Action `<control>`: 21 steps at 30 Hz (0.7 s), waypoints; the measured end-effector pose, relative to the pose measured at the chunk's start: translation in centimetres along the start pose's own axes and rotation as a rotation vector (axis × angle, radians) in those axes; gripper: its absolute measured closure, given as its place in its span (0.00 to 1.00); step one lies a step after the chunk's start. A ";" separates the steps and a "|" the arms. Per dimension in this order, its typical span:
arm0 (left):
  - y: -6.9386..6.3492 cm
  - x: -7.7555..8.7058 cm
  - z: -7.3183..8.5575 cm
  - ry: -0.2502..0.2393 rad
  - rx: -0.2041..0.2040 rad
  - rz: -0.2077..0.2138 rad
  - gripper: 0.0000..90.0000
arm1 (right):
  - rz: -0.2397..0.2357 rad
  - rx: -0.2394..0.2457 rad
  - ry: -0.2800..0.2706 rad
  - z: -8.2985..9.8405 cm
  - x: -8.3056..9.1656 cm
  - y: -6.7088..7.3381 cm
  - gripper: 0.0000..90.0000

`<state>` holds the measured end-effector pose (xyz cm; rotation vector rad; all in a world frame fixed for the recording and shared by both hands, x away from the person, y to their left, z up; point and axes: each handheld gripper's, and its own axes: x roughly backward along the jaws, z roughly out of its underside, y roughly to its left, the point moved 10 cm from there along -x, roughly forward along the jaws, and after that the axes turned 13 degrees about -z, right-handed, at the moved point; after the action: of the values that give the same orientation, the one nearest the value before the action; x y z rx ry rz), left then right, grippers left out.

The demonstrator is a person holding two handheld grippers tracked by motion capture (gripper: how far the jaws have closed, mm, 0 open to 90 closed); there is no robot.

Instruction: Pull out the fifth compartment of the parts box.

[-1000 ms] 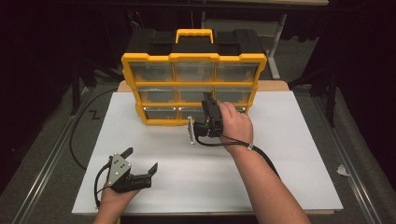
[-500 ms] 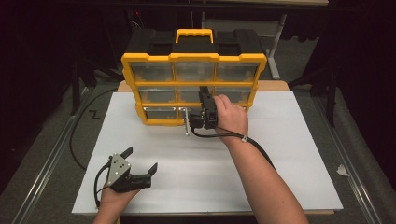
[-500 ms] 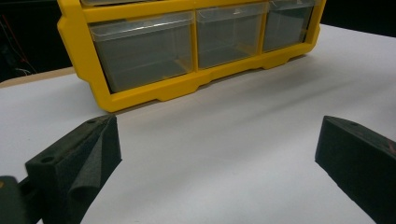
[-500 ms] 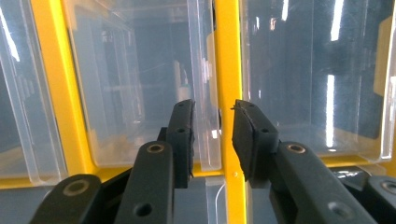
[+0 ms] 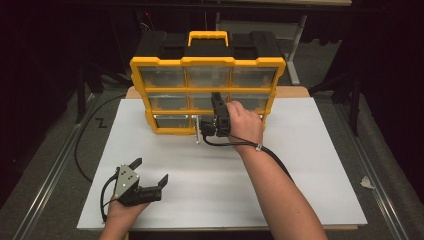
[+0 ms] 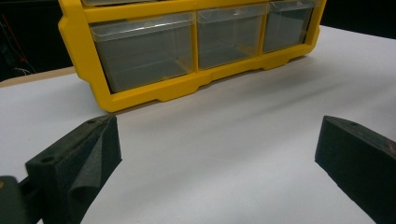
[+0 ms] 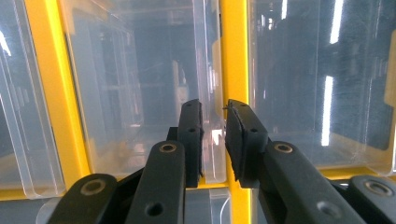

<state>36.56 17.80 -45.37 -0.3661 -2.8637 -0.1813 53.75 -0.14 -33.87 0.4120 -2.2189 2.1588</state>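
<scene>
From the high view, the right gripper (image 5: 216, 107) is up against the yellow organizer (image 5: 207, 62), at its middle-row drawer (image 5: 205, 101); the left gripper (image 5: 150, 175) rests on the white desk (image 5: 320, 165), well in front of the organizer, jaws wide apart. Left gripper view: organizer's bottom drawers (image 6: 144, 51) ahead, nothing between the jaws. Right gripper view: jaws have just been closing, now clamped on the drawer's clear edge (image 7: 212, 135).

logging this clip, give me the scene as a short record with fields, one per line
setting: white table top with a yellow drawer organizer at its far side
organizer: three rows of clear drawers, black top with a yellow handle
right gripper: at the organizer's front, jaws just closed onto the clear edge of a drawer
left gripper: jaws wide open, nothing between them, resting near the table's front edge
left gripper view: bottom row of drawers closed and looking empty
</scene>
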 end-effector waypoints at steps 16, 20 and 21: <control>0.1 0.0 -0.1 -0.001 0.009 -0.001 0.01 | -0.015 -0.005 -0.002 0.0 0.5 0.0 0.90; 0.1 0.0 -0.1 -0.004 0.007 -0.001 0.01 | -0.020 -0.002 0.004 0.0 0.8 0.1 0.90; 0.1 0.0 -0.1 -0.004 0.007 -0.001 0.01 | -0.020 -0.002 0.004 0.0 0.8 0.1 0.90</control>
<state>36.58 17.89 -45.27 -0.3646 -2.8673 -0.1703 52.94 -0.29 -33.84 0.4278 -2.2049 2.1458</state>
